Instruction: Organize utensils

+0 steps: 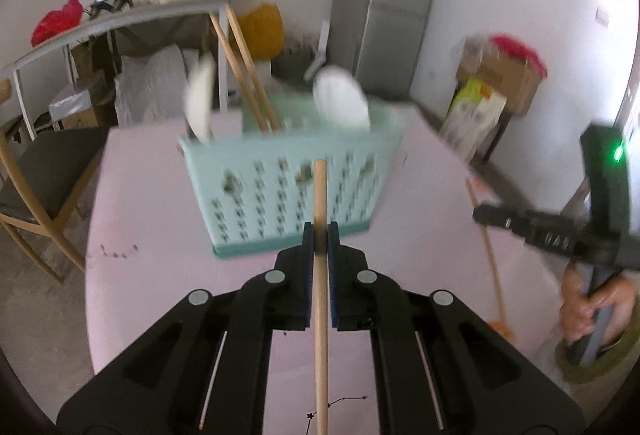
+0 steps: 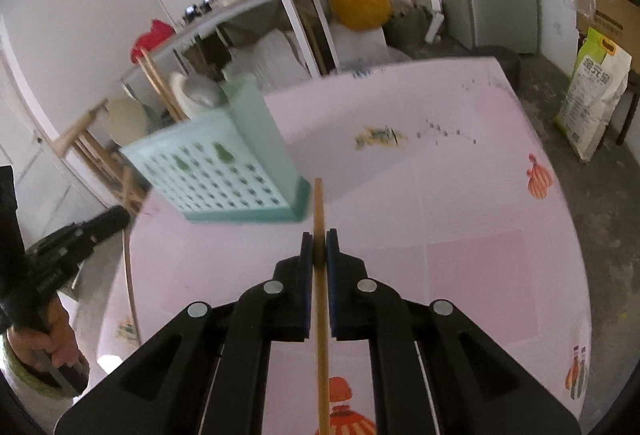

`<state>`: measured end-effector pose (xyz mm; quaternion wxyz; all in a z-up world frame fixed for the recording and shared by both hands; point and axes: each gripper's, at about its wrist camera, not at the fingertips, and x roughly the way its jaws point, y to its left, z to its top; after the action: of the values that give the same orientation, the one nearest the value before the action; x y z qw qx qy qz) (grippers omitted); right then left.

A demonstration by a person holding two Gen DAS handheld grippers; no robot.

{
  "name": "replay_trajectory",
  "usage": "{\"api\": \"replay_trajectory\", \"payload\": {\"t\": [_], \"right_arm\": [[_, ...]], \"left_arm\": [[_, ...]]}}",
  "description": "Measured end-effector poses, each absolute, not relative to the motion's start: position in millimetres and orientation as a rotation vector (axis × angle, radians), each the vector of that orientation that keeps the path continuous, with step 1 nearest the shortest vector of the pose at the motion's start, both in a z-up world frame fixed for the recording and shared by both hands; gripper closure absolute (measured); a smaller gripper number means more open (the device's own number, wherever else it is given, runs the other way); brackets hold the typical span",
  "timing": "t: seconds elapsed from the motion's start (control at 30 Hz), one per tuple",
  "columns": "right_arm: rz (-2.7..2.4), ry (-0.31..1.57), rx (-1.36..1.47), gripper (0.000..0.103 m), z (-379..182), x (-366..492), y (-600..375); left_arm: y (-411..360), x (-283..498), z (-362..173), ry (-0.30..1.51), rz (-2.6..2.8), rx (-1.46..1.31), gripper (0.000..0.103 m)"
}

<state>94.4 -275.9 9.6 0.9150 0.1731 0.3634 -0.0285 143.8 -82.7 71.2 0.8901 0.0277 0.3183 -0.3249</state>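
Going left to right, the left gripper (image 1: 320, 231) is clenched on a pale wooden chopstick (image 1: 320, 275), the stick running lengthwise between its jaws and poking out toward twelve o'clock. Dead ahead at twelve o'clock on the pink table (image 1: 140, 195) stands the mint-green utensil basket (image 1: 288, 175), already holding two chopsticks and white spoons. The right gripper (image 2: 319, 247) is likewise clamped on a second chopstick (image 2: 320, 315); in its view the basket (image 2: 224, 163) lies at about ten o'clock.

Judging by this, both sticks are picked up and the step in hand is carrying them to the basket. Next, each stick wants tipping upright over the open rim before the jaws let go.
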Motion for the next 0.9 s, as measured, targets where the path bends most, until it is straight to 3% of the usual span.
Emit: {"api": "replay_trajectory", "payload": {"t": [0.6,0.9], "right_arm": [[-0.032,0.695,0.339,0.096,36,82,-268],[-0.033,0.705,0.336,0.096,32,86,-267]], "left_arm": [[-41,152,223,0.214,-0.692,-0.201,0.098],[-69,192,195,0.223,-0.608,-0.195,0.098]]}}
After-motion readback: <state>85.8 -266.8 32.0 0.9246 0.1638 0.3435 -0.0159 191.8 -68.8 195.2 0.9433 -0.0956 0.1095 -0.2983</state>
